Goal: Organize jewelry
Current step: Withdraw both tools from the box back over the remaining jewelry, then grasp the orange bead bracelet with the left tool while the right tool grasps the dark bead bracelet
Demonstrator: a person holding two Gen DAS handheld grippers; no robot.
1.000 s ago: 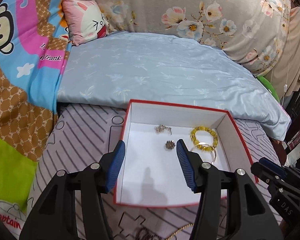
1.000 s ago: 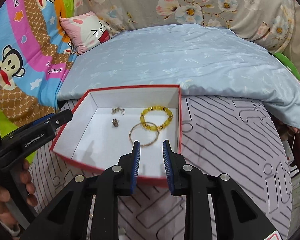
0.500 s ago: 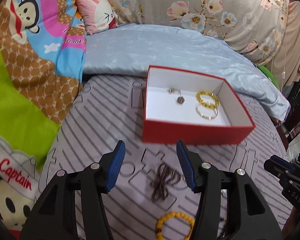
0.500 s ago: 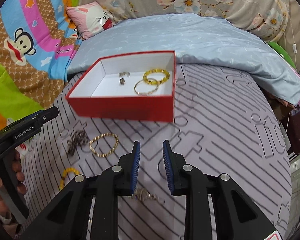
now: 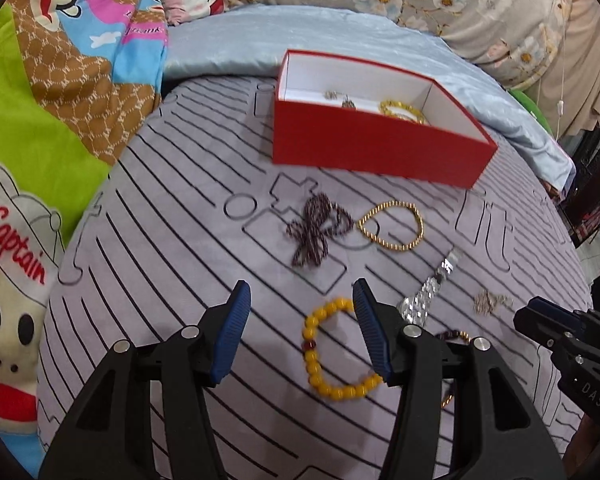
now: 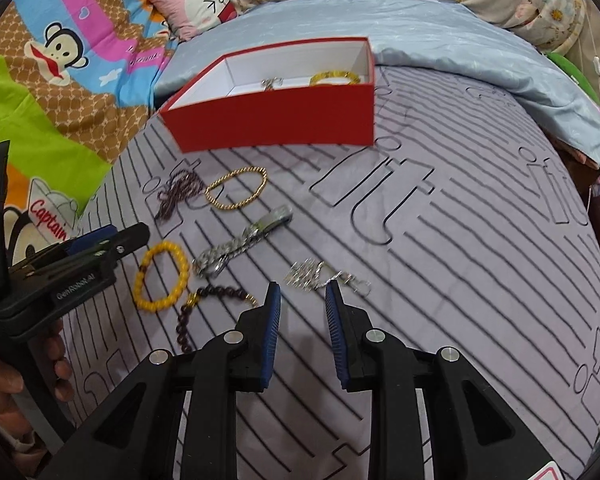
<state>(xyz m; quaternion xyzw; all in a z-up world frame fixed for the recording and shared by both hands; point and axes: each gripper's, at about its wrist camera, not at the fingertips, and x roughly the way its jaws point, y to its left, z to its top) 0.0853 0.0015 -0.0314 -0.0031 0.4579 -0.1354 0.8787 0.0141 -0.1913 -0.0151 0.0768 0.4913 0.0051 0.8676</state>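
The left gripper (image 5: 302,302) hung with its jaws apart and nothing between the pads; the yellow bead bracelet (image 5: 332,354) lay on the striped purple mat (image 5: 172,240) just under them, its right side passing behind the right finger; further right lay the dark twisted cord (image 5: 316,232), the gold chain bracelet (image 5: 392,226) and the silver watch band (image 6: 242,246); the right gripper (image 6: 302,300) stood narrowly open and empty, the small silver chain (image 6: 320,276) just beyond its tips, perhaps tangled, though blur hid that; behind stood the red box (image 6: 276,120), with jewellery inside.
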